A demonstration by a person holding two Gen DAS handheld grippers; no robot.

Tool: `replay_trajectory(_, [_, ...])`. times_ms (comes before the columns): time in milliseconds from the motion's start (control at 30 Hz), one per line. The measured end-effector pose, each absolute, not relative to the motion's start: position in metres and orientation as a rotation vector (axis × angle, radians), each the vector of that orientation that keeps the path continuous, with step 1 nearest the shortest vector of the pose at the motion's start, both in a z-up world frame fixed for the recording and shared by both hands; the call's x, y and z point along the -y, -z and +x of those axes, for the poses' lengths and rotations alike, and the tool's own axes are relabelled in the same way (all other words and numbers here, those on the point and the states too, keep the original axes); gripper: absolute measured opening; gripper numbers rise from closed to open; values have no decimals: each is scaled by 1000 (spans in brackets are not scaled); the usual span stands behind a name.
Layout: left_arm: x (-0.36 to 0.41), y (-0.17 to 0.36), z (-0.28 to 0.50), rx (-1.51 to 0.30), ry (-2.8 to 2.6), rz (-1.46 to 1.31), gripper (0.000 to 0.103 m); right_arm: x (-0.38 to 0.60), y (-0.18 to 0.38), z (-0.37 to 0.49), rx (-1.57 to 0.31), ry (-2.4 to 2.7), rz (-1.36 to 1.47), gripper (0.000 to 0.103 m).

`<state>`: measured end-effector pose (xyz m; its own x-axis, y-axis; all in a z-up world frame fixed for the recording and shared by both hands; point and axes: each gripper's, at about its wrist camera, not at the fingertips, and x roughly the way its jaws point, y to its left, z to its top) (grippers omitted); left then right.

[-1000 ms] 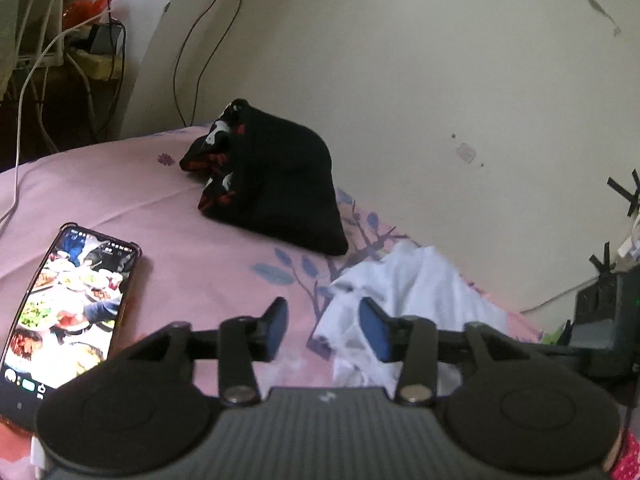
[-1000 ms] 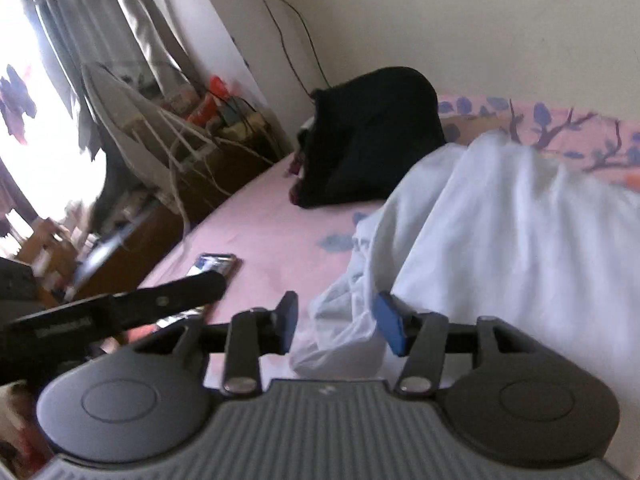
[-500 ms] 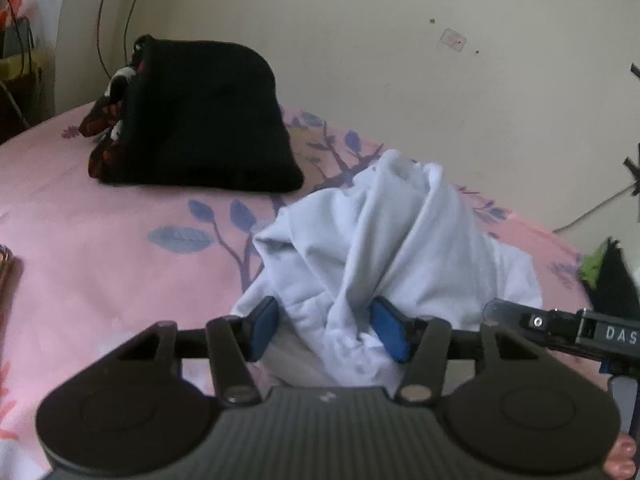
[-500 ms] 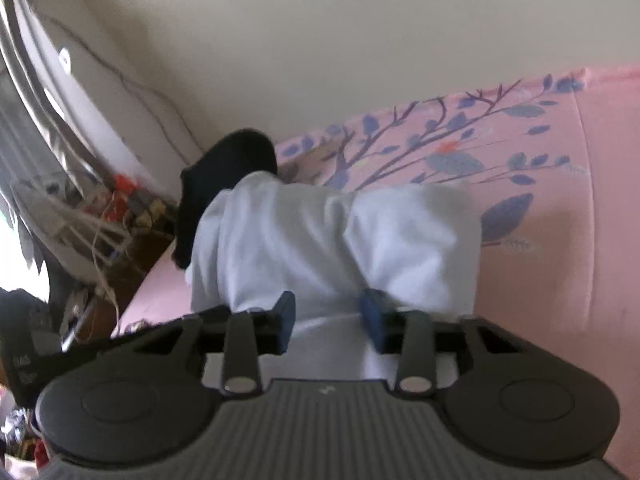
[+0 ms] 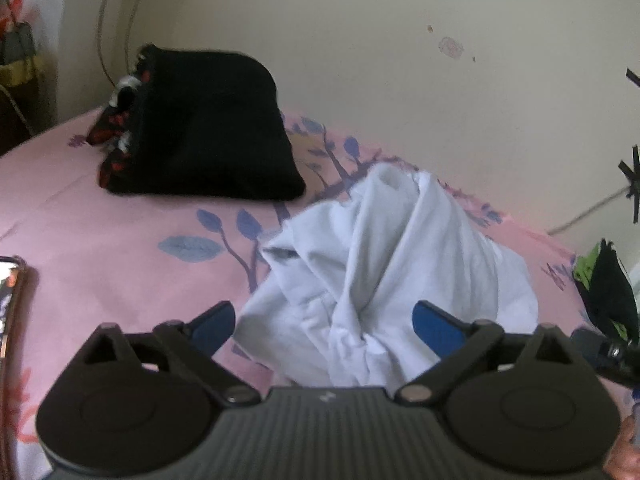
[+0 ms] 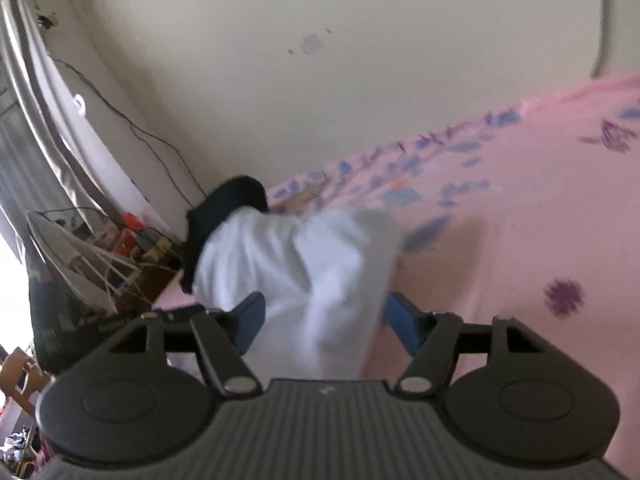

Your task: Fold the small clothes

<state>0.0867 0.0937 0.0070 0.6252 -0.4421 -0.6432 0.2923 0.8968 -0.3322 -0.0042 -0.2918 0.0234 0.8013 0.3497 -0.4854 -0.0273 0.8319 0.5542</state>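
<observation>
A crumpled white garment (image 5: 384, 280) lies bunched in a heap on the pink flowered bed sheet (image 5: 120, 260). My left gripper (image 5: 326, 322) is open, its blue pads wide apart on either side of the garment's near edge. In the right wrist view the same white garment (image 6: 304, 272) lies between the fingers of my right gripper (image 6: 324, 320), which is open with wide-spread blue pads. Whether either gripper touches the cloth cannot be told.
A folded black garment with red and white trim (image 5: 200, 132) lies at the back by the wall, also in the right wrist view (image 6: 224, 220). A phone (image 5: 8, 300) lies at the left edge. Cables, a fan and clutter (image 6: 92, 256) stand beside the bed.
Both grippers have opened much wider around the white garment. The garment has slumped into a lower heap. The right view has swung toward the far side of the bed.
</observation>
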Motion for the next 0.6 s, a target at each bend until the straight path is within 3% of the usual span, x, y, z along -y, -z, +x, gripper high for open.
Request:
replay_trajectory(200, [-77,2,86,-812,432,-159,101,277,-1,23,-691,-269,570,62])
replay_trajectory(233, [-76,2,85,-810,432,-157,101,271,-2,31,-695,-280,555,77])
replay_trajectory(267, [-76,3,85,-809,433,-158,101,264,-4,39,-695,-296,544,82])
replay_trajectory(400, [-76,2,87,-812,434,-176,102,234,-4,78,-680,-281,428,83])
replay_trajectory(467, [-76,2,88,-804,425,-176,97,231,-4,86,-667,-259,395,66])
replay_trajectory(500, [-73,1,87,-796,402,-157,79,234,-6,86,-660,-246,405,58])
replay_trajectory(533, [-69,-1,86,-794,381,-130,63,238,-9,82,-647,-237,413,38])
replay_trajectory(567, [-65,-3,86,-802,386,-130,54,245,-13,75,-627,-234,421,22])
replay_trajectory(600, [-61,-5,85,-815,406,-147,39,252,-16,67,-607,-240,432,20])
